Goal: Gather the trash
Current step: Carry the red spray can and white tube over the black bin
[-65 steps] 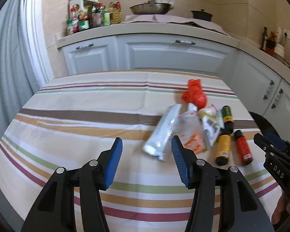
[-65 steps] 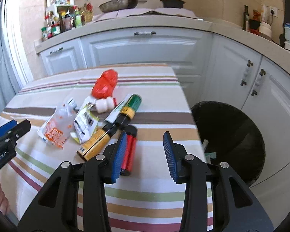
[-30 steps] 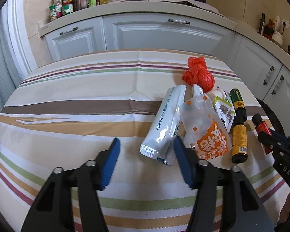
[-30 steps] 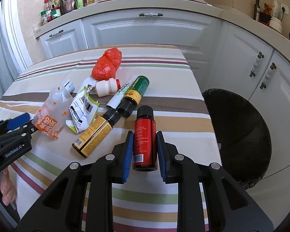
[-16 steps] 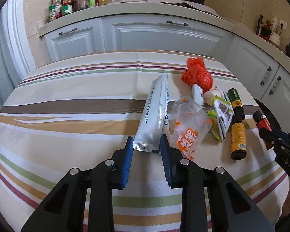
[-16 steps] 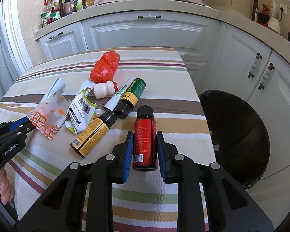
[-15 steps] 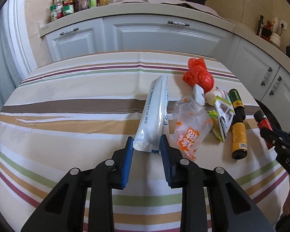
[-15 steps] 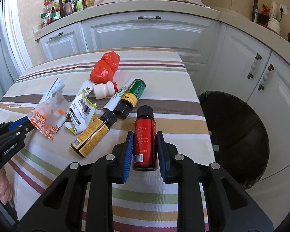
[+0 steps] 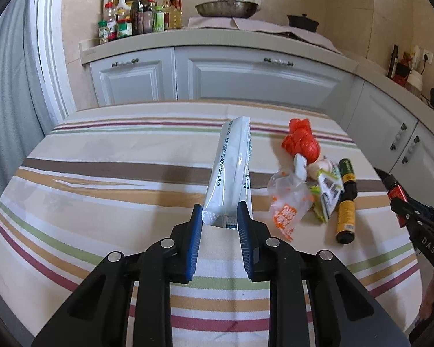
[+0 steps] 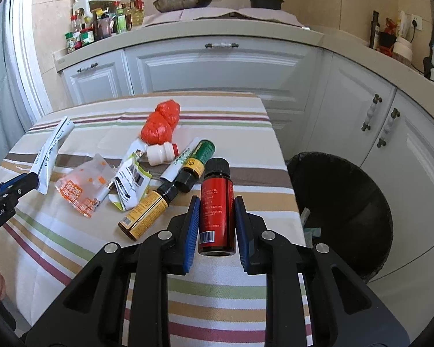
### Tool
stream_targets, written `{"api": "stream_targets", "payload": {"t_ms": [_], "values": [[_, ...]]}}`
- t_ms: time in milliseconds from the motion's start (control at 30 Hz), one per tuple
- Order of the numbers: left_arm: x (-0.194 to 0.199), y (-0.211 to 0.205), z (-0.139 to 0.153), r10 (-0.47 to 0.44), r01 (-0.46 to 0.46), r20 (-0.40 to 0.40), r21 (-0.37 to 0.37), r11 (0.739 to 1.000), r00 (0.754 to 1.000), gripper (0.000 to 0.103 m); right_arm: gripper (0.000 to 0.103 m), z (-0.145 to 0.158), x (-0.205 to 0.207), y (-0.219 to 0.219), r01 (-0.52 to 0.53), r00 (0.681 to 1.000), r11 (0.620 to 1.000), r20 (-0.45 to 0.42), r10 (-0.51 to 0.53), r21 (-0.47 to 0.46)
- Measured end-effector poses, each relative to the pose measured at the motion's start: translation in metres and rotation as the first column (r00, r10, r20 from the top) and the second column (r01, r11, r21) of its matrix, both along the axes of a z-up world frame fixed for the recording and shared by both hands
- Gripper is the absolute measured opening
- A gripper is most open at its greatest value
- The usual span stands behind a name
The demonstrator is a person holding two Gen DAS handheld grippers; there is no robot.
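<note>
The left gripper point(image 9: 220, 217) pinches the near end of a white pouch point(image 9: 231, 167), lifted above the striped table point(image 9: 101, 173). The right gripper point(image 10: 217, 211) clamps a red bottle point(image 10: 217, 211) above the table's edge, beside the black bin point(image 10: 347, 202). The remaining trash lies mid-table.

Red bottle point(image 10: 217, 205), striped tablecloth point(image 10: 234, 289), black bin point(image 10: 347, 202)

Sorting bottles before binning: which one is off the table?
The red bottle, clamped between the right gripper fingers. The yellow bottle and green bottle lie on the tablecloth.
</note>
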State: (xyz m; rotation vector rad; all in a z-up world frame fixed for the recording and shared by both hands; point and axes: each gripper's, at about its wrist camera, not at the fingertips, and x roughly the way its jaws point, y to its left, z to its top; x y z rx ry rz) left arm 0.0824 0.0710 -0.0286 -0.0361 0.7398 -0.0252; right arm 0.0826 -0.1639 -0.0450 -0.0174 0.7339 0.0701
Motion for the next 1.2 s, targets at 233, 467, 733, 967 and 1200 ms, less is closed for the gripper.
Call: {"api": "stream_targets", "payload": {"t_ms": [233,467,733,967,1200], "values": [[-0.01,-0.009,0.018,-0.018,0.019,0.046,-0.019,1.0,0.999,0.025,0.023,0.018,-0.012,-0.007,0.016,0.998,1.0,0.057,-0.016,0.0],[-0.014,-0.04,0.033,-0.088,0.091,0.088,-0.037,0.995,0.992,0.025,0.023,0.036,-0.023,-0.03,0.071,0.991,0.997,0.117,-0.069,-0.017],[-0.012,-0.09,0.043,-0.199,0.206,0.124,-0.047,0.977,0.972,0.025,0.023,0.047,-0.031,-0.075,0.179,0.972,0.984,0.161,-0.172,-0.026],[-0.007,-0.135,0.044,-0.288,0.296,0.133,-0.043,0.954,0.948,0.025,0.023,0.049,-0.035,-0.117,0.263,0.95,0.964,0.181,-0.254,-0.03],[-0.003,-0.175,0.042,-0.349,0.354,0.133,-0.022,0.935,0.928,0.025,0.023,0.045,-0.032,-0.152,0.316,0.934,0.948,0.183,-0.306,-0.03]]}}
